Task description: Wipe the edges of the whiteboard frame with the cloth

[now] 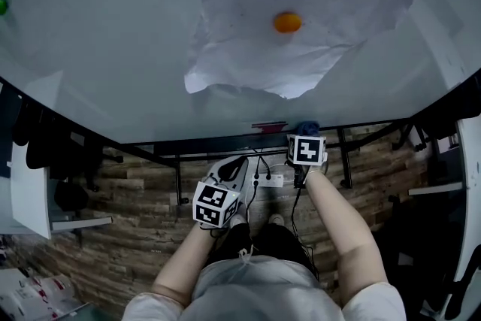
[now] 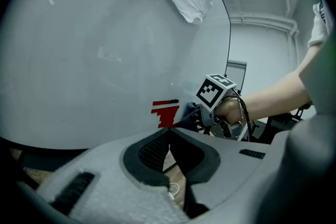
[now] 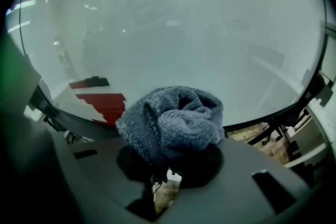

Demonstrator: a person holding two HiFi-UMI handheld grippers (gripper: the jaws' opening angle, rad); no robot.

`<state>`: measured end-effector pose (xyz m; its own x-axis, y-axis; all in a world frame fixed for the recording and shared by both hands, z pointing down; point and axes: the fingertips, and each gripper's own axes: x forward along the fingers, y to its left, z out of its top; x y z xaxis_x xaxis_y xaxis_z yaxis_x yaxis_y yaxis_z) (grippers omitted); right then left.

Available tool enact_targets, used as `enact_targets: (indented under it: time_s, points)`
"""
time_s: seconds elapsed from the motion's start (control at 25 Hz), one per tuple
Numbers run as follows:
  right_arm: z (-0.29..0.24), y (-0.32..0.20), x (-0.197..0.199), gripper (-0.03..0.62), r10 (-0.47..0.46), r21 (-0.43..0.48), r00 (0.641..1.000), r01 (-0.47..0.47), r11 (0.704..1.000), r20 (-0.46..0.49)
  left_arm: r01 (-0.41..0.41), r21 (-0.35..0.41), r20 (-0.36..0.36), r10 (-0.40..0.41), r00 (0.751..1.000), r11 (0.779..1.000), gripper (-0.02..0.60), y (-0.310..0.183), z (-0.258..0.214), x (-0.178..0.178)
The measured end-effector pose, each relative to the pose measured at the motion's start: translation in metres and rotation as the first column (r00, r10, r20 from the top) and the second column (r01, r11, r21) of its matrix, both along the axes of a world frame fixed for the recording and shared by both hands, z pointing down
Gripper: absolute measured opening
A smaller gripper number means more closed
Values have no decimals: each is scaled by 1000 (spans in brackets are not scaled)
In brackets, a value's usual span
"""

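The whiteboard [image 1: 113, 49] fills the upper head view, and its dark bottom frame [image 1: 203, 140] runs across the middle. My right gripper [image 1: 304, 134] is shut on a bunched blue-grey knitted cloth [image 1: 307, 128] that rests against this bottom edge. In the right gripper view the cloth [image 3: 173, 123] bulges out of the right gripper [image 3: 165, 165], against the frame [image 3: 262, 117] beside a red logo [image 3: 102, 99]. My left gripper [image 1: 240, 160] hangs just below the frame, left of the right one. Its pads meet at the left gripper [image 2: 169, 136] tip with nothing held.
A crumpled white paper [image 1: 301, 11] is pinned to the board by an orange magnet [image 1: 287, 22]. A green magnet [image 1: 2, 5] sits at the far left. Below are the stand's dark legs [image 1: 344, 158], a power strip [image 1: 270, 180] with cables on the wooden floor, and shelving [image 1: 30, 199] on both sides.
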<state>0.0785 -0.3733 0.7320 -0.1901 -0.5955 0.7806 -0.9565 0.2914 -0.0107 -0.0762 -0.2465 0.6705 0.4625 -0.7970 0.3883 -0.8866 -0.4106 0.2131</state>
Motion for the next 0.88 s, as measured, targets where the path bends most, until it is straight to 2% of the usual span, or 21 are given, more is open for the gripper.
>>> enact_targets:
  time_s: [0.12,0.28,0.52,0.76,0.88]
  points:
    - [1,5,-13,69,-36,-3,999,36,999,-10,38,0,-1,-38,999,999,20,4,-3,-8]
    - [6,16,-41,69,-151,-17,989,151,988,-9,99,0,-12,-99,995,995,20,9,0,-11]
    - [0,10,-53,69,-254,32,965,257,966,-72,168,-22,-36,-169,985,986,20,18,11,-16]
    - [-3,21,-64,69,-280,44,945,291,956,-168,155,10,-19,-155,988,988,20,13,-1,-36]
    - [-3,20,-71,69,-235,57,954,249,967,-189,132,33,-19,-131,991,991,20,12,-8,-52]
